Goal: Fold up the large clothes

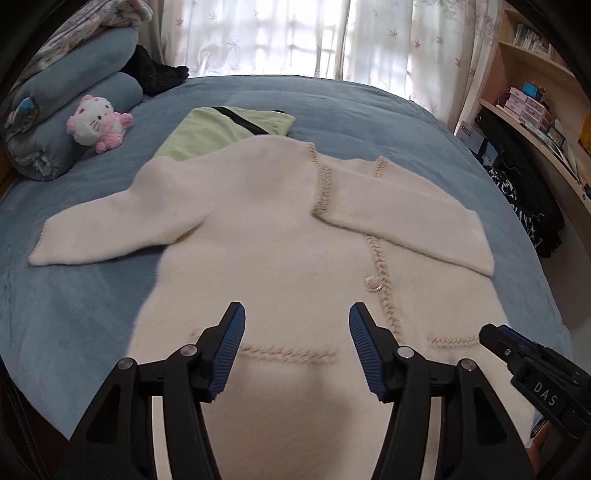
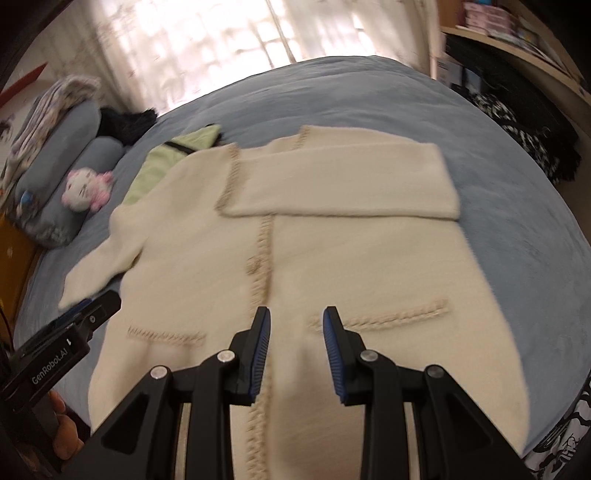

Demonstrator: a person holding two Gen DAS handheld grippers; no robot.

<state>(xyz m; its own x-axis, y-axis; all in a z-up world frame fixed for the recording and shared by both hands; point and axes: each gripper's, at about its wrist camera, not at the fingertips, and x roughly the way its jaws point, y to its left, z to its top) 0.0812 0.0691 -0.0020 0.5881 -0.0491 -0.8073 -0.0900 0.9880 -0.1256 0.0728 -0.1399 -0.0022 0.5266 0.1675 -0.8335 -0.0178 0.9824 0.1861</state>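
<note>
Left wrist view
Cardigan: cream, fuzzy knit with braided trim, flat on blue plush bedspread; right sleeve folded across chest.
Left gripper: ribbed blue pads apart, nothing between.

Right wrist view
Right gripper: pads apart above hem, gripping nothing.
Plush cat: far left.

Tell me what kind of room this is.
Most likely a bedroom: the cream cardigan lies on a bed with a blue blanket, rolled bedding and a plush toy at its side, a curtained window behind.
</note>
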